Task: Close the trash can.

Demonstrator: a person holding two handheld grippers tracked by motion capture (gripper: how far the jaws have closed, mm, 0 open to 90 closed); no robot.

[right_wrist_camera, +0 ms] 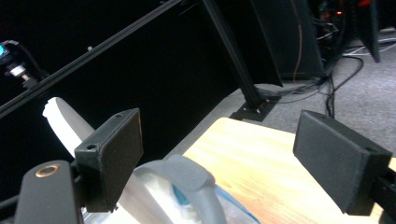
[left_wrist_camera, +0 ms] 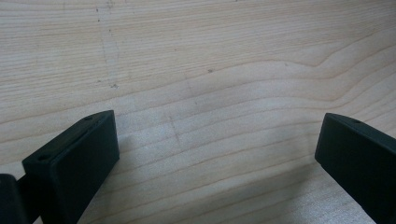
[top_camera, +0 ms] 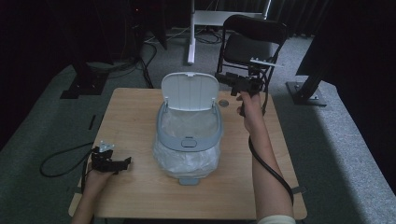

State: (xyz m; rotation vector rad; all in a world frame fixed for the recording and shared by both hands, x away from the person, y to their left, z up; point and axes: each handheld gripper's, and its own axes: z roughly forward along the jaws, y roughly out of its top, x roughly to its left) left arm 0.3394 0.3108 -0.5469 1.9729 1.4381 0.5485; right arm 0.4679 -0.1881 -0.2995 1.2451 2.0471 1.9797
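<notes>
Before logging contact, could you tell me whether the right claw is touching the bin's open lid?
Apart: the high view shows the right claw beside the lid, a gap between.

A light wooden table [top_camera: 135,116] stands on grey carpet. A grey bin [top_camera: 188,140] with a clear liner and its white lid [top_camera: 190,91] raised sits at the table's middle. A small round grommet [top_camera: 223,102] shows in the far right part of the tabletop.

Pale wood table [top_camera: 135,116] w/ visible grain, smooth white plastic lid [top_camera: 190,91], crinkly clear plastic liner [top_camera: 187,161]
</notes>
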